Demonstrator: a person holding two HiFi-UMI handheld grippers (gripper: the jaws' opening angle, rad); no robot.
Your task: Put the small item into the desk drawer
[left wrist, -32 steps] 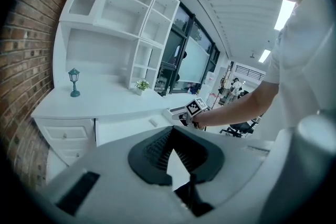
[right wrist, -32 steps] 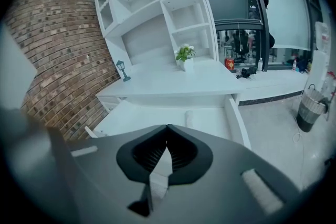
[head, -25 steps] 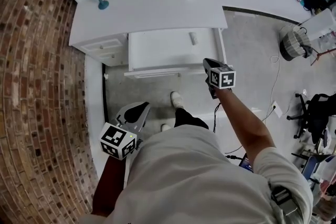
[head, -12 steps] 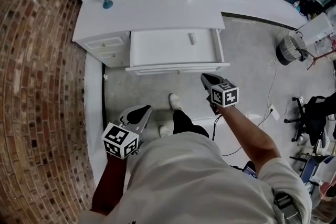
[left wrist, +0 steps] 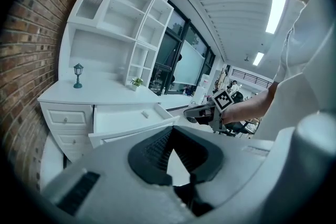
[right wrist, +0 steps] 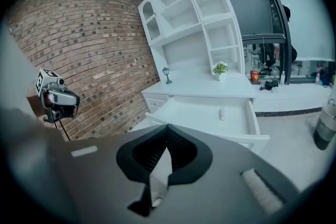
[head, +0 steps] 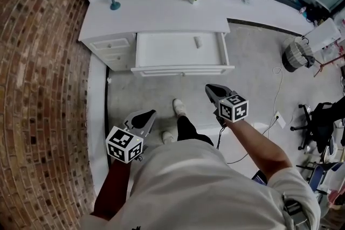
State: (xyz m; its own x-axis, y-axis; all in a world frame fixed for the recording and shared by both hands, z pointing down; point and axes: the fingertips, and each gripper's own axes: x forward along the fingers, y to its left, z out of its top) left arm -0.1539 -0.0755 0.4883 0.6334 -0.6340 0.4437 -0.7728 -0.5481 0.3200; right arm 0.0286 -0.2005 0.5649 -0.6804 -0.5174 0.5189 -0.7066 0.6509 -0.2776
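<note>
Lying in the one open drawer, one small item; left gripper and right gripper, fingers closed, empty.

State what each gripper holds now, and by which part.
Nothing is held. The left gripper and the right gripper both have their jaws together on nothing; the small item lies loose in the open drawer.

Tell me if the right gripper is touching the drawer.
Apart. The head view shows bare floor between the right gripper and the front of the open drawer.
</note>
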